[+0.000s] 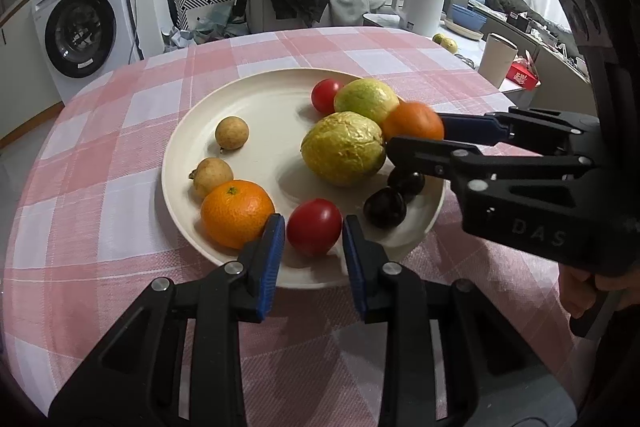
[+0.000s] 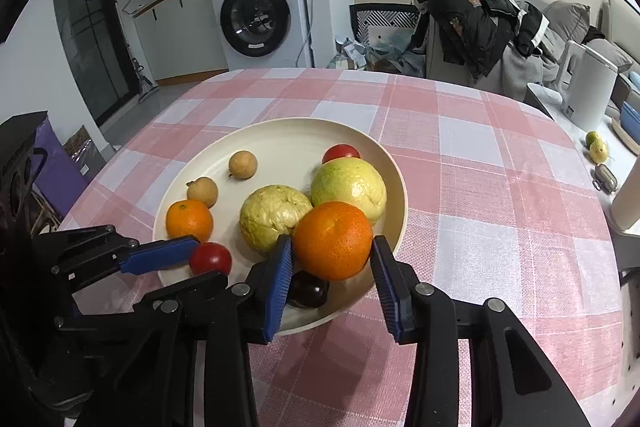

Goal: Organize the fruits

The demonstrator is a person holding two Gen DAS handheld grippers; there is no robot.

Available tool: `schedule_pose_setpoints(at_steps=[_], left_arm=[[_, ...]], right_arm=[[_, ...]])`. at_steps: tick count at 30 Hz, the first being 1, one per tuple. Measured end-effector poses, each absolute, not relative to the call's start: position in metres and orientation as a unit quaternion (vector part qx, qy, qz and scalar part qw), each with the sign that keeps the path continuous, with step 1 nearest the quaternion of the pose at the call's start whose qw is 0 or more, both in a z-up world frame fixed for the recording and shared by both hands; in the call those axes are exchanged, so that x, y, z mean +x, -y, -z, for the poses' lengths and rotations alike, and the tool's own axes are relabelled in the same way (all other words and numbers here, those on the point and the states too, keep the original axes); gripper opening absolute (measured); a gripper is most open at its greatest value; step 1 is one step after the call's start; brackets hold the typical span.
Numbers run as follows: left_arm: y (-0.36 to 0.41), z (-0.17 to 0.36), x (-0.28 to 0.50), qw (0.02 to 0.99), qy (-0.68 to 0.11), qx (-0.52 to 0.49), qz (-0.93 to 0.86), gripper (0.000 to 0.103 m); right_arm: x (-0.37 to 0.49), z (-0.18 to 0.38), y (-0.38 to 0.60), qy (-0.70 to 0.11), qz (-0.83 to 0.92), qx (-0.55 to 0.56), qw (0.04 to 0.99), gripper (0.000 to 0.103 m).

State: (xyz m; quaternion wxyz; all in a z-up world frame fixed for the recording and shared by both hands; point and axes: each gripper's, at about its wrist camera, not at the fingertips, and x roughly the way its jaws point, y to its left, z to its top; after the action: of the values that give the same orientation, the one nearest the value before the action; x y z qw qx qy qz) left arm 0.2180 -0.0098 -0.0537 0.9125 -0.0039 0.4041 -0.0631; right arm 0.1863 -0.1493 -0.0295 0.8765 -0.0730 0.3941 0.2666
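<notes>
On a pink checked tablecloth (image 2: 460, 155), a cream plate (image 2: 280, 135) is holding fruit. The right gripper (image 2: 332, 259) is standing spread around an orange (image 2: 332, 239), pads barely clear. The left gripper (image 1: 314, 231) is bracketing a red tomato (image 1: 314, 225), pads not touching.

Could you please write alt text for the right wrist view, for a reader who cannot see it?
The right gripper brackets an orange above a cream plate of fruit on a pink checked tablecloth. The left gripper flanks a red tomato.
</notes>
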Motion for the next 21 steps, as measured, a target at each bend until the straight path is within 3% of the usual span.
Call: schedule_pose_setpoints(at_steps=[2, 4, 6, 8, 10, 12, 21], left_arm=[[0.008, 0.050, 0.212, 0.914, -0.400, -0.005, 0.064, 0.033], [0.004, 0.043, 0.203, 0.920, -0.386, -0.008, 0.060, 0.049], [-0.001, 0.035, 0.191, 0.930, -0.365, -0.010, 0.047, 0.073], [-0.007, 0.027, 0.180, 0.938, -0.345, -0.015, 0.041, 0.085], [-0.014, 0.021, 0.166, 0.945, -0.324, -0.025, 0.035, 0.090], [-0.020, 0.016, 0.154, 0.950, -0.310, -0.031, 0.031, 0.102], [-0.034, 0.008, 0.110, 0.965, -0.262, -0.028, -0.001, 0.103]], right_arm=[[0.181, 0.025, 0.155, -0.383, -0.273, -0.065, 0.880, 0.052], [0.175, 0.019, 0.162, -0.373, -0.275, -0.054, 0.884, 0.058], [0.167, 0.013, 0.170, -0.362, -0.274, -0.044, 0.890, 0.073], [0.157, 0.006, 0.179, -0.347, -0.281, -0.032, 0.894, 0.093], [0.148, 0.001, 0.187, -0.336, -0.285, -0.021, 0.897, 0.101], [0.138, -0.004, 0.194, -0.325, -0.295, -0.007, 0.899, 0.103], [0.093, -0.004, 0.188, -0.255, -0.315, -0.021, 0.914, 0.103]])
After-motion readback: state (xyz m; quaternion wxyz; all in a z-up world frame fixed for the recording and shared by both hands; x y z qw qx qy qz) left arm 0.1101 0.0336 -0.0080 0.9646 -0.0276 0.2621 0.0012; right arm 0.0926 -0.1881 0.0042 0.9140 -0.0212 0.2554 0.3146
